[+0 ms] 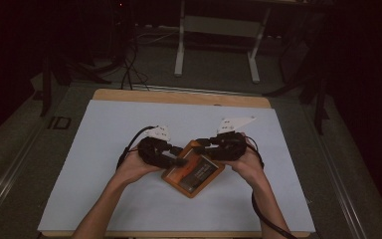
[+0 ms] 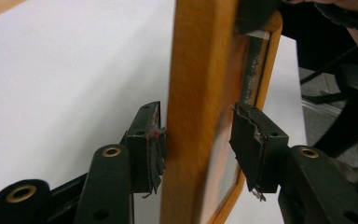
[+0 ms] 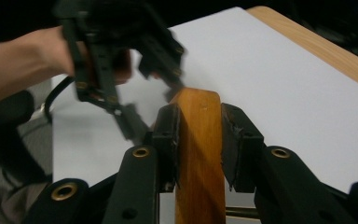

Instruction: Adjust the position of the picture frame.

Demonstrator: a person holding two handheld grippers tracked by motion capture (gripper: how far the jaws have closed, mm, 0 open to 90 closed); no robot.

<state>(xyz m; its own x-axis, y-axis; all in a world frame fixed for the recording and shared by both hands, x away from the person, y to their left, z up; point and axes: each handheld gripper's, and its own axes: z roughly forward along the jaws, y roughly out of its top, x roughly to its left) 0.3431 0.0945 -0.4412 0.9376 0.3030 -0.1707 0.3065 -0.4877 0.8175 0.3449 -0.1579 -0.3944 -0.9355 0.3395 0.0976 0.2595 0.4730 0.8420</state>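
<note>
Between right gripper pads: orange wooden picture frame, clamped on its edge. Left gripper straddles frame's side rail, pads approx. touching, grip uncertain, above white table mat.

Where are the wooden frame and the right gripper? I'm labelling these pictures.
wooden frame [image 1: 193, 172], high view, its dark front panel.
right gripper [image 3: 199, 140], right gripper view, between its pads clamping the frame's edge.
</note>
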